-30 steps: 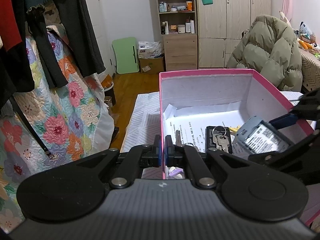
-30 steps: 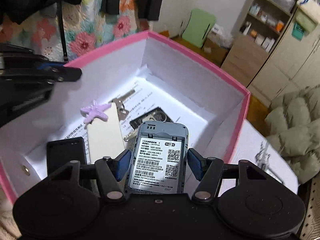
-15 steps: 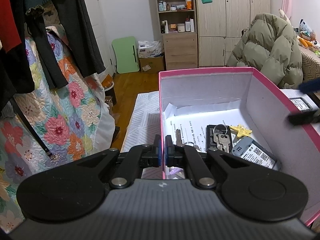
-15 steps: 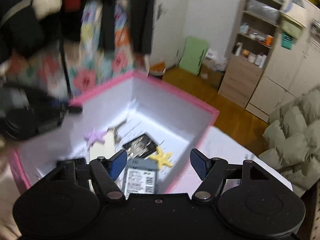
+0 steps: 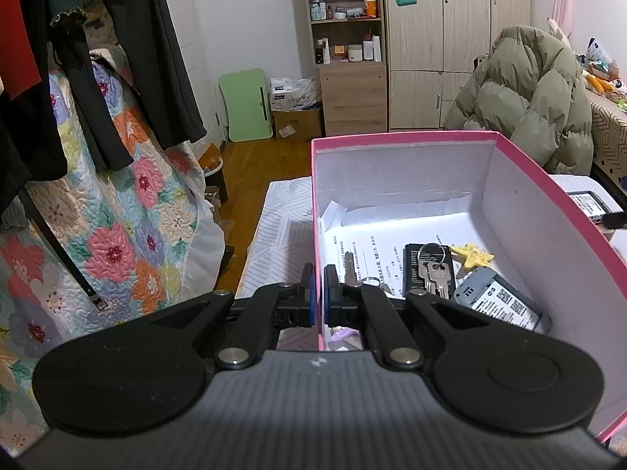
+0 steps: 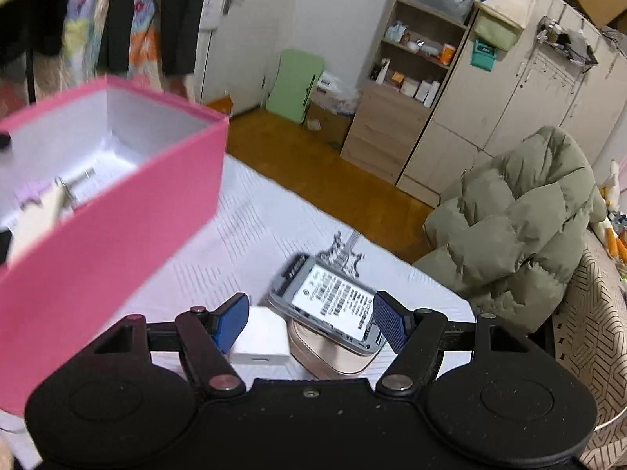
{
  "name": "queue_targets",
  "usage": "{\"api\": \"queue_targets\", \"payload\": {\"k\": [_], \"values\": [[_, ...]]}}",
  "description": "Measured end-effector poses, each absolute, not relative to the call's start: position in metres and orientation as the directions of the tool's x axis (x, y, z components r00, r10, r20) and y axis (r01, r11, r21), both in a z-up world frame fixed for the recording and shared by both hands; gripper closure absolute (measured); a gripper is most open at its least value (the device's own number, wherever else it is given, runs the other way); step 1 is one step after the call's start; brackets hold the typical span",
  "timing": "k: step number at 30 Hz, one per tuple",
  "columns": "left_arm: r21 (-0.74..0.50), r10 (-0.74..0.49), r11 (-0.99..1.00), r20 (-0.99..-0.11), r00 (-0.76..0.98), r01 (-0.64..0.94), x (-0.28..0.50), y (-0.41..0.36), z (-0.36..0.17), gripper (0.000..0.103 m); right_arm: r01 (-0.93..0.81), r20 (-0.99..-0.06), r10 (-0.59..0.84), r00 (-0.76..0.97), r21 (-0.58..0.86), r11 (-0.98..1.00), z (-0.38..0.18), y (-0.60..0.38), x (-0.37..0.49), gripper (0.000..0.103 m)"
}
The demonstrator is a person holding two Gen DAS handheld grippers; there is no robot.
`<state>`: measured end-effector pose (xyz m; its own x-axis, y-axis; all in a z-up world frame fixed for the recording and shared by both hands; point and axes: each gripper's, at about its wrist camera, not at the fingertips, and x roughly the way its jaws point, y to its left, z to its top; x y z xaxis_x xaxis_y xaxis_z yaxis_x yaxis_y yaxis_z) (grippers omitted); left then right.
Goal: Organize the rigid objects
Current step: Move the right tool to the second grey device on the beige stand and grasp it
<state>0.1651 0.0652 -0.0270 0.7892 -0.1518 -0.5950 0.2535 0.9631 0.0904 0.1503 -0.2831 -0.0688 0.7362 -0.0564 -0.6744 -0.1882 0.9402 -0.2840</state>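
While my left gripper (image 5: pixel 318 293) stays pinched on the wall of the pink box (image 5: pixel 548 192), my right gripper (image 6: pixel 309 323) hangs spread and empty over the things left on the bedcover. The next one, a grey router (image 6: pixel 329 305) (label up, propped on a gold case (image 6: pixel 333 360)), lies just ahead between my pads at lower centre of the right view, its long axis running from upper left to lower right. A white charger (image 6: pixel 260 337) sits beside it. My right hand is nearer.
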Motion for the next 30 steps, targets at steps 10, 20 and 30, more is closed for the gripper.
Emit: {"api": "queue_targets", "payload": {"k": [10,20,30], "values": [[0.104,-0.143,0.961,-0.602,0.786,0.255,0.165,0.064,-0.027,0.1,-0.238,-0.644,-0.11,0.757,-0.428,0.872,-0.107,-0.269,0.19,0.022],[0.092,-0.152,0.962,-0.602,0.784,0.257,0.165,0.064,-0.027,0.1,-0.18,-0.618,-0.111,0.778,-0.39,0.903,-0.103,-0.265,0.179,0.072],[0.09,-0.15,0.963,-0.603,0.783,0.254,0.166,0.067,-0.026,0.1,-0.098,-0.607,-0.053,0.793,-0.213,0.972,-0.081,-0.285,0.156,0.078]]}}
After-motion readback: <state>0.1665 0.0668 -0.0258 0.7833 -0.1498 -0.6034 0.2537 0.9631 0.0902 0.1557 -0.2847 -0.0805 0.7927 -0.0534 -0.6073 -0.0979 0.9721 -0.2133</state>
